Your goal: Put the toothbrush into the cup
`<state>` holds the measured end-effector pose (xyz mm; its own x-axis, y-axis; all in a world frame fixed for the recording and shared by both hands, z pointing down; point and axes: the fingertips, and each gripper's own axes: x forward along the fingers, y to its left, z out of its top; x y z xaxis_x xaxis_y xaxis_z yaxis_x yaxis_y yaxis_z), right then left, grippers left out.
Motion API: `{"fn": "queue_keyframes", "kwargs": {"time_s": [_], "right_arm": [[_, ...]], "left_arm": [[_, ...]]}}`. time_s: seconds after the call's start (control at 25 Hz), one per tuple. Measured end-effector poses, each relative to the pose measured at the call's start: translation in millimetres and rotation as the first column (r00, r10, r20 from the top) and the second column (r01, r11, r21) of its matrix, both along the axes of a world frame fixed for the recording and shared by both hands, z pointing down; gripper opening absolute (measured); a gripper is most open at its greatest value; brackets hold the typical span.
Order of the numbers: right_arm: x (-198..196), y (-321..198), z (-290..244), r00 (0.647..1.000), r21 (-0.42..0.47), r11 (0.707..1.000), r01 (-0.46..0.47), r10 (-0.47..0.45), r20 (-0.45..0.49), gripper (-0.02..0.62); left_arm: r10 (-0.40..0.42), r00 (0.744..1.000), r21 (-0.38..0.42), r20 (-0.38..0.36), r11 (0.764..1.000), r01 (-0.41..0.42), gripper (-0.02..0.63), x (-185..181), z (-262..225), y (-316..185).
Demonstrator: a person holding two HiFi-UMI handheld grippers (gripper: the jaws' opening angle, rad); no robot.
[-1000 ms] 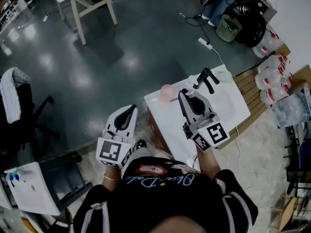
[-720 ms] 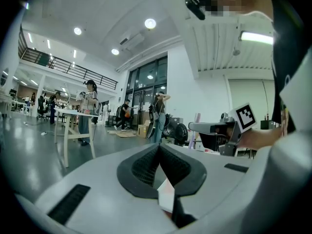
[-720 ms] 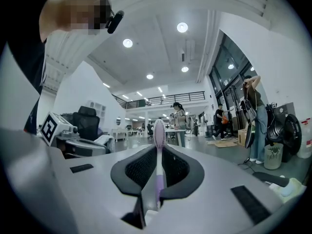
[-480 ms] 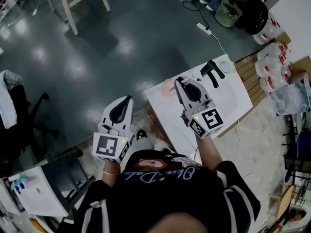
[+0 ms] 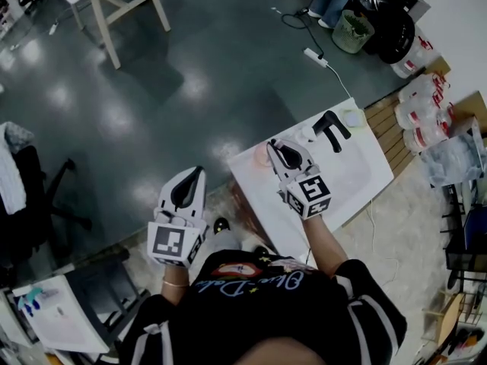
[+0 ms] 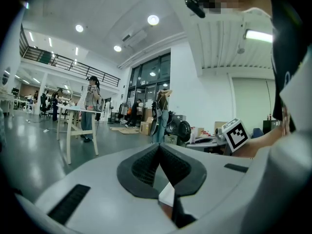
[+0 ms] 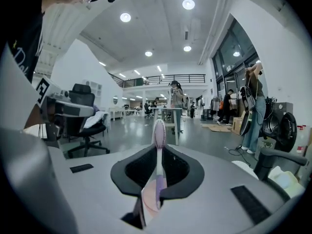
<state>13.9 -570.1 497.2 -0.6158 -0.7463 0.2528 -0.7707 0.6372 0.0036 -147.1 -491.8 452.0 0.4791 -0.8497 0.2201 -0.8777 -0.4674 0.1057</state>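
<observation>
My right gripper (image 5: 278,147) is shut on a purple toothbrush (image 7: 159,133), which stands upright between the jaws with its head sticking out past the tips. A pink cup (image 5: 262,157) stands at the far left corner of the white washstand top (image 5: 262,196), right under and beside the right gripper's tips. In the right gripper view the cup (image 7: 147,200) shows pink through the gap below the jaws of the right gripper (image 7: 158,152). My left gripper (image 5: 195,174) hangs over the floor left of the washstand, shut on nothing (image 6: 159,147).
A black faucet (image 5: 332,128) and a shallow basin (image 5: 351,169) lie right of the cup. Packs of bottles (image 5: 422,116) and a wooden pallet (image 5: 388,128) sit further right. A power strip (image 5: 315,57), an office chair (image 5: 34,181) and a white table (image 5: 125,2) stand on the grey floor.
My right gripper has moved with the toothbrush leftward and away from me, closing in on the pink cup. The left gripper has stayed about where it was.
</observation>
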Motion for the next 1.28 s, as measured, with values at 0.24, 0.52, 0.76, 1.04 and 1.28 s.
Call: {"fn": "queue_keyframes", "kwargs": {"time_s": [0.24,0.52,0.76,1.04,1.28], "right_arm": [[-2.5,-7.5,29.1,0.997,-0.053,0.999,-0.005,0.001,-0.074,0.025],[-4.4,-16.0,51.0,0.995,-0.102,0.995,-0.018,0.007,-0.104,0.025],[-10.4,-20.7,55.3,0.995,-0.13,0.992,-0.01,-0.003,-0.098,0.025],[-8.7,-20.7,53.7,0.996,-0.137,0.99,-0.027,0.015,-0.09,0.052],[-4.3,-16.6,45.8,0.997,-0.124,0.992,-0.04,0.031,-0.074,0.069]], "left_arm": [[-0.023,1.0,0.022,-0.015,0.999,0.024,-0.002,-7.8,-0.1,-0.3],[-0.032,0.999,-0.011,0.006,0.999,0.032,-0.002,-10.5,2.9,3.8],[-0.047,0.999,0.042,-0.025,0.998,0.048,-0.002,-11.8,-1.1,5.0],[-0.05,0.999,0.023,0.007,0.998,0.05,-0.002,-17.9,1.8,13.0],[-0.057,0.998,0.047,0.002,0.997,0.057,-0.002,-18.3,-1.9,19.1]]}}
